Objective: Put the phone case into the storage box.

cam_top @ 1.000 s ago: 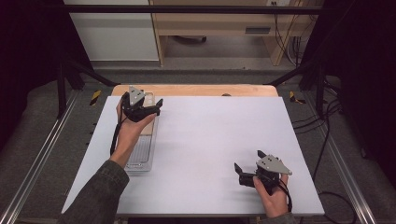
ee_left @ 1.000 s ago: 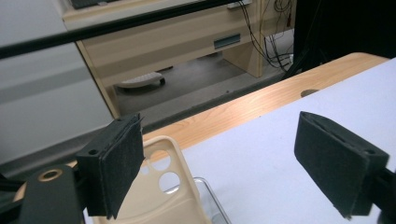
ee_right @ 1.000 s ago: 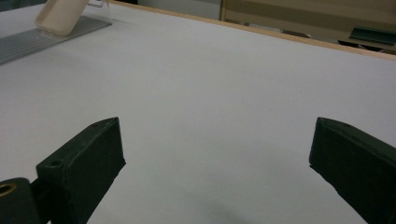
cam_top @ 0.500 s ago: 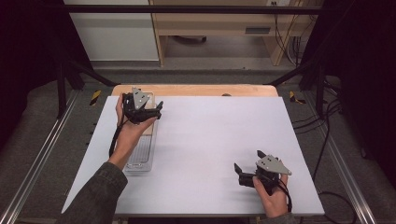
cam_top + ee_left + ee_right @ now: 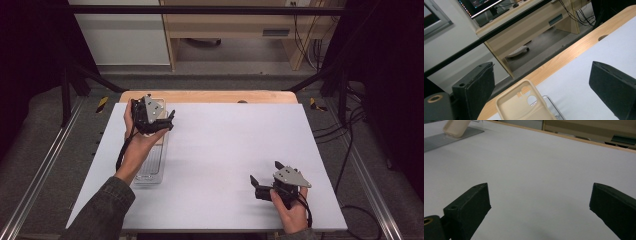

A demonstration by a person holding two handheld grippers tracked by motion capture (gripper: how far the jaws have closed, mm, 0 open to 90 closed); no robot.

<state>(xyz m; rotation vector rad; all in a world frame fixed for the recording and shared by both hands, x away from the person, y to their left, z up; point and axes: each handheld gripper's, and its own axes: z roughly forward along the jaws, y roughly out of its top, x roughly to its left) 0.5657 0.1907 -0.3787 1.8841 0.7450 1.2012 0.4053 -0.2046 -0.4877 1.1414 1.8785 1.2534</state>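
Observation:
A beige phone case (image 5: 524, 106) lies hollow side up at the far end of a clear tray (image 5: 150, 167) on the left of the white table. My left gripper (image 5: 167, 120) hovers over that end of the tray. In the left gripper view the left gripper (image 5: 541, 72) is open; its jaws have just been opening, nothing is between the pads, and the case lies below them. My right gripper (image 5: 262, 176) rests low near the table's front right. Seen from its own camera, the right gripper (image 5: 540, 192) is open over bare table, and the case (image 5: 456, 127) shows far off.
The white table top (image 5: 235, 140) has a wooden strip (image 5: 210, 96) along its far edge. The ribbed tray (image 5: 444, 138) runs along the left side. Metal rails flank the table, and a desk with cables stands beyond it.
The left gripper has shifted slightly above the tray's far end. The right hand and its gripper have kept still.

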